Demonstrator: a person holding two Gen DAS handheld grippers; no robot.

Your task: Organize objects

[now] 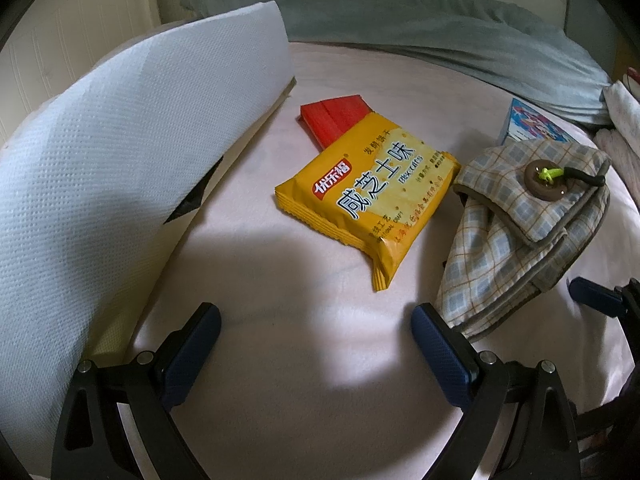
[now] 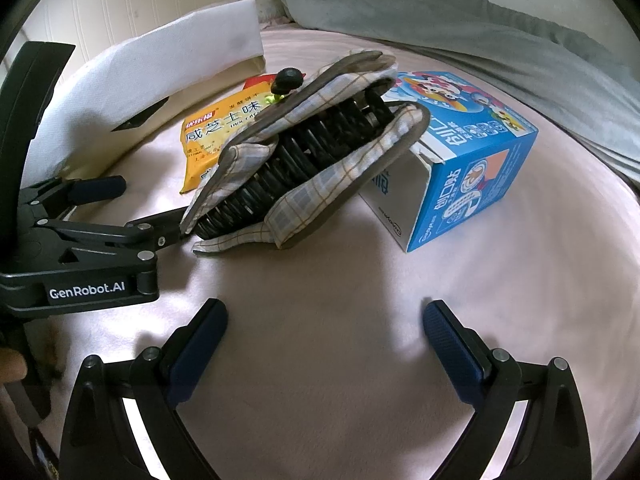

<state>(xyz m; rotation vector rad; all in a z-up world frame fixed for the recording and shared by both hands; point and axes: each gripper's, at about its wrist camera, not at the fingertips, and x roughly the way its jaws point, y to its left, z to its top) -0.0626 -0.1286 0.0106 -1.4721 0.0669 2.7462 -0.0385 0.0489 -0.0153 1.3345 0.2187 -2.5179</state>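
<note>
Pale pink bedding (image 1: 280, 360) covers the whole working surface, with a grey-green pillow (image 1: 400, 20) across the top of both views. At the left side of the frame stands a big white textured bag (image 1: 140, 120), probably the place for collecting things.

In the right wrist view, a blue printed cardboard box (image 2: 472, 168) with a torn flap lies at centre right, and a checked fabric pouch with a brown button (image 2: 312, 152) leans on it, open, with a black ribbed object (image 2: 304, 160) inside. A yellow biscuit packet (image 1: 368, 188) lies in the middle of the left wrist view, covering partly a flat red block (image 1: 332, 116).

The left gripper (image 1: 316, 324) hovers low near the pouch edge, its jaws wide apart and empty. The right gripper (image 2: 324, 316) also has its jaws apart, holding nothing.

Likely risks: the soft bedding gives under pressure, so a finger may catch the sheet. If the pouch is lifted by one fabric edge, the black object could slide out. The two grippers are close and may collide.
</note>
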